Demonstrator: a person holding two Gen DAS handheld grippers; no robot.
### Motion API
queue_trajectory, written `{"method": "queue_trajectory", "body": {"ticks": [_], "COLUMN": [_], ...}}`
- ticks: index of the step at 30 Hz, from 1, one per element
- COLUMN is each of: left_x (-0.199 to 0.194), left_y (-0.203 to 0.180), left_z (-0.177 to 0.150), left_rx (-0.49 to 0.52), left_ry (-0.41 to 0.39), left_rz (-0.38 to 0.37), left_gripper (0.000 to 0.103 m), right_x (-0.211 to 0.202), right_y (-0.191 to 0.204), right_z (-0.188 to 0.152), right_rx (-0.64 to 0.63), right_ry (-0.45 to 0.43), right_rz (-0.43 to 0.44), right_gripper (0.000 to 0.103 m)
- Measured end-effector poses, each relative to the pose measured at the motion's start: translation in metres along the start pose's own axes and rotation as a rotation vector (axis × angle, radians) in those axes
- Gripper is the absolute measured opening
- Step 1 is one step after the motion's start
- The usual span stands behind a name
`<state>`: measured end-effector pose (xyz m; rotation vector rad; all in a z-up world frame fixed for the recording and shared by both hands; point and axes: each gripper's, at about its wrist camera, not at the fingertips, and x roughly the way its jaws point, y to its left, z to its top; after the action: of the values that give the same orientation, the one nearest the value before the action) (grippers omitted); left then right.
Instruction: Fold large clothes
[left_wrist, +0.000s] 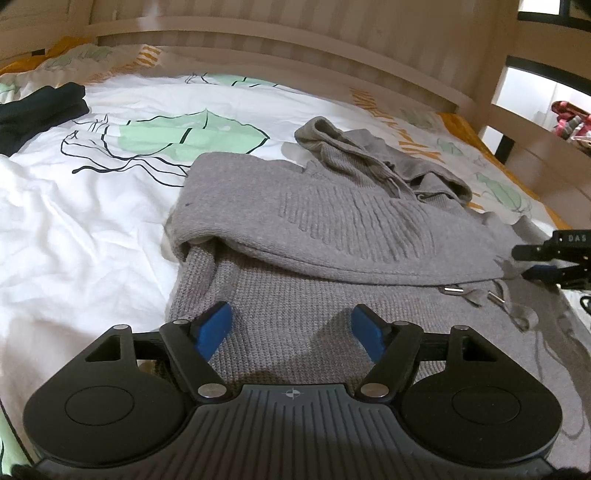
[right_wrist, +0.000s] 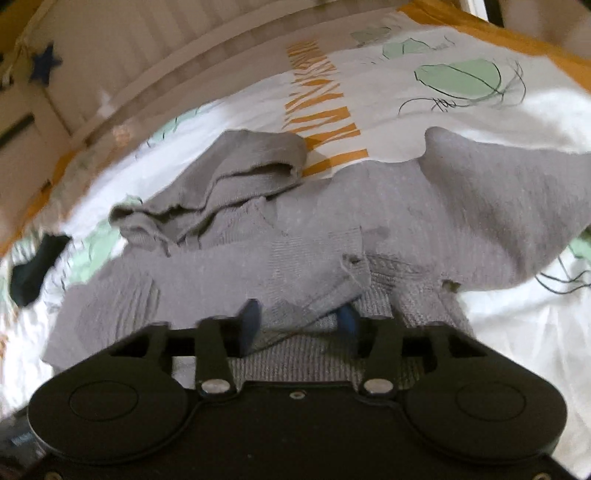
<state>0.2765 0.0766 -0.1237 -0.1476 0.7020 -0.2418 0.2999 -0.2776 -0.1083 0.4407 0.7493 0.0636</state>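
A grey knit hooded sweater (left_wrist: 314, 280) lies flat on the bed, one sleeve (left_wrist: 332, 218) folded across its body and the hood (left_wrist: 369, 155) bunched at the far end. Its drawstrings with metal tips (left_wrist: 452, 290) rest near the sleeve's end. My left gripper (left_wrist: 290, 325) hovers open over the sweater's lower body with nothing between its blue pads. My right gripper (right_wrist: 299, 317) is low over the sweater (right_wrist: 332, 229), jaws apart, with the sleeve's cuff edge (right_wrist: 332, 295) lying loosely between them and covering part of the right pad. It also shows as the right gripper (left_wrist: 535, 262) at the sleeve's end.
The bed carries a white duvet (left_wrist: 92, 229) printed with green leaves and orange stripes. A dark folded garment (left_wrist: 37, 114) lies at the far left. A pale wooden bed rail (left_wrist: 295, 48) runs along the back, with posts (left_wrist: 506, 96) at the right.
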Motion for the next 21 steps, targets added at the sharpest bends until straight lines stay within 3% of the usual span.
{"method": "queue_trajectory", "body": {"ticks": [5,7,11,15,18,21], "left_x": [0.000,0.001,0.001,0.002,0.002,-0.005], "left_y": [-0.001,-0.002,-0.004,-0.007,-0.012,-0.019], "left_z": [0.000,0.000,0.000,-0.001,0.000,0.007], "left_rx": [0.006,0.011,0.028,0.049,0.072,0.059], "left_ry": [0.000,0.001,0.005,0.010,0.020,0.047], "left_rz": [0.001,0.003,0.011,0.024,0.045,0.057], "left_gripper": [0.072,0.073,0.075,0.076,0.076,0.075], "right_x": [0.004,0.008,0.008,-0.013,-0.036,-0.059], "right_y": [-0.006,-0.011,0.002,-0.010,-0.037,-0.069], "right_z": [0.008,0.004,-0.005,-0.001,0.004,0.009], "right_rx": [0.025,0.015,-0.145,-0.091,-0.008,0.073], "right_ry": [-0.029,-0.011,-0.030,-0.043,-0.051,-0.058], "right_rz": [-0.065,-0.125,-0.168,-0.054,0.009,-0.003], "right_gripper": [0.058,0.050,0.052,0.068,0.068,0.073]}}
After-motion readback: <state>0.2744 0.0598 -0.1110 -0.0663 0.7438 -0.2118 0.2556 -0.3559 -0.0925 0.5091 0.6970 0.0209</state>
